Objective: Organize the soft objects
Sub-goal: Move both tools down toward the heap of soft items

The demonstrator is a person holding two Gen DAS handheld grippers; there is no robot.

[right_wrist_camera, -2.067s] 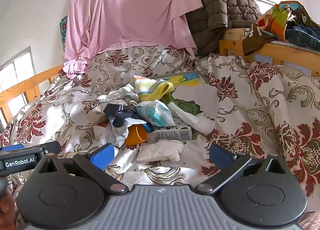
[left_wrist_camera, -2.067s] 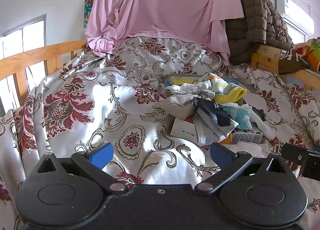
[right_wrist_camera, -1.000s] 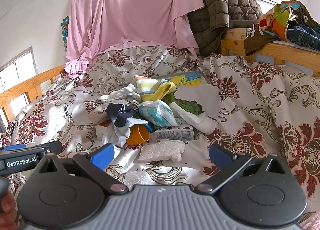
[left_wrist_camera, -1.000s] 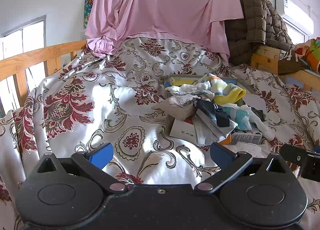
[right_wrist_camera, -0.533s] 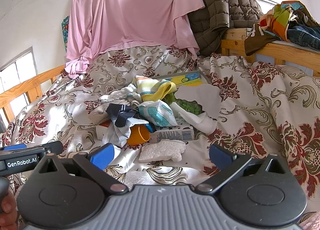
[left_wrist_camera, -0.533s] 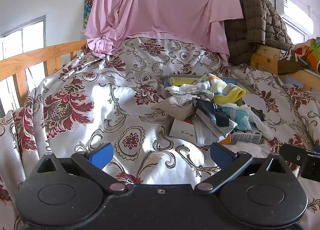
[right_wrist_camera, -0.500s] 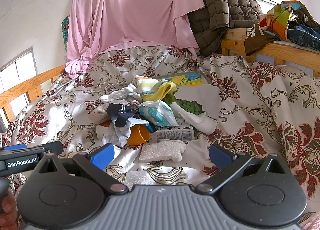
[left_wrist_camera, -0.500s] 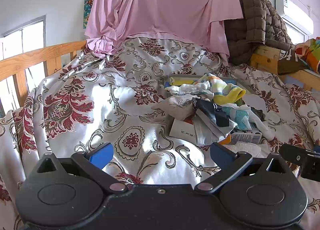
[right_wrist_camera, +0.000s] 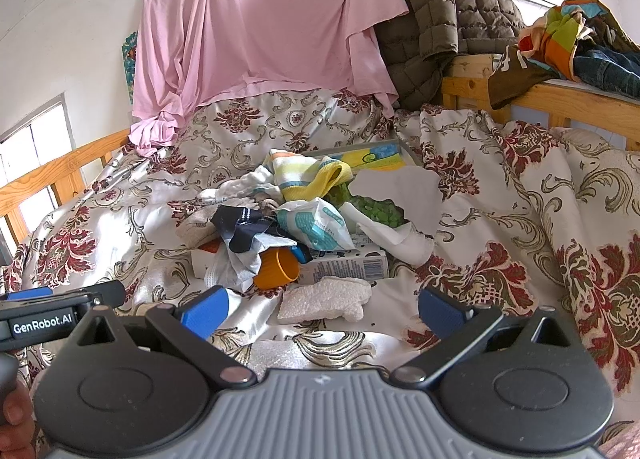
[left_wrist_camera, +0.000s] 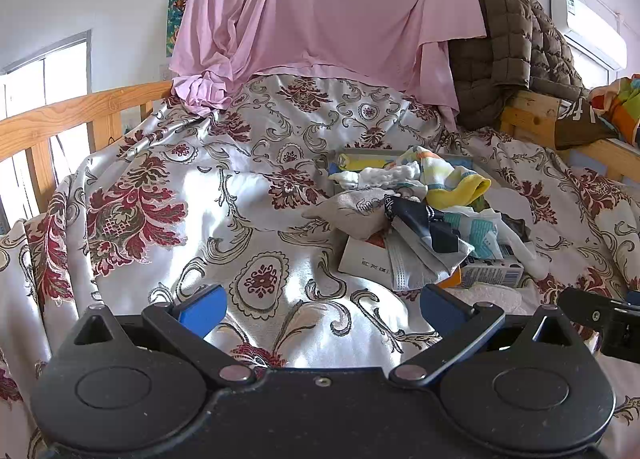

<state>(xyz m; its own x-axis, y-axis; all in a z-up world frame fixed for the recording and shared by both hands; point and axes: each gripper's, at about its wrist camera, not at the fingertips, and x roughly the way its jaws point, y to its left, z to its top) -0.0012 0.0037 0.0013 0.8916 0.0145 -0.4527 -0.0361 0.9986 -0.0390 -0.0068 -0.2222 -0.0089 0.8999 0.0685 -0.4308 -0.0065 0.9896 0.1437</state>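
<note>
While both grippers hover spread and empty over the bed, the pile of soft objects lies just ahead of the right gripper and ahead-right of the left gripper. I'd pick a top, loose piece first: the striped sock, pinched at a fold. Countable: 1 orange cup, 1 foam piece, 1 carton (others overlap).

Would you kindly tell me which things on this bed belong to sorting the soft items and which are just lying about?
For the job:
- striped yellow sock
- dark patterned sock
- face mask
- grey fabric pouch

Just lying about:
- orange cup
- carton
- white foam piece
- pink sheet
- brown quilted jacket
</note>
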